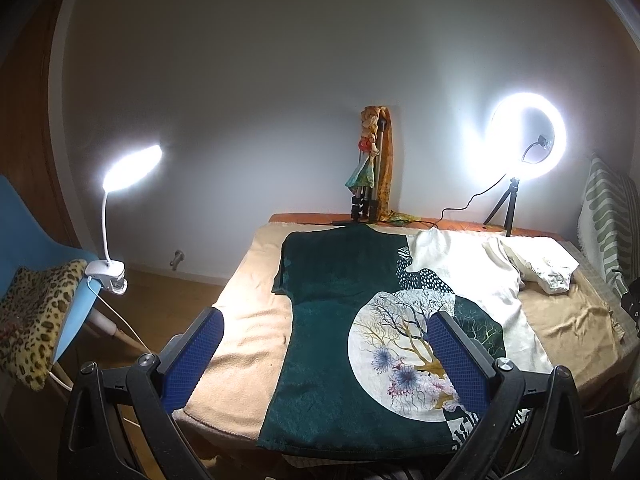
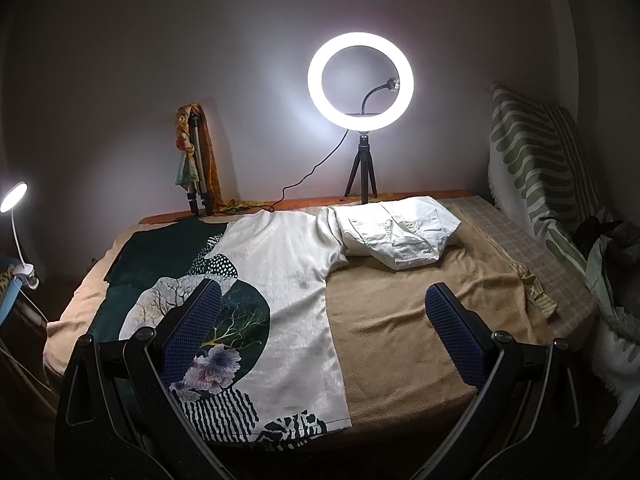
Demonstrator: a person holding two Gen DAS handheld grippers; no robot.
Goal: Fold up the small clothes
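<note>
A dark green and cream printed T-shirt (image 1: pixel 336 320) lies spread flat on a tan blanket (image 1: pixel 248 332), hem toward me; it also shows in the right wrist view (image 2: pixel 288 280). A cream folded garment (image 2: pixel 396 232) lies at the back right, beside the shirt's right sleeve; it shows in the left wrist view (image 1: pixel 544 268) too. My left gripper (image 1: pixel 324 356) is open and empty, hovering above the shirt's lower half. My right gripper (image 2: pixel 324 332) is open and empty, above the shirt's right edge and the bare blanket (image 2: pixel 400 320).
A lit ring light on a small tripod (image 2: pixel 360 80) and a folded tripod with a doll and scarf (image 2: pixel 194 160) stand at the back. A clip lamp (image 1: pixel 120 208) sits on a blue chair (image 1: pixel 28 232) at left. A striped cushion (image 2: pixel 532 160) leans at right.
</note>
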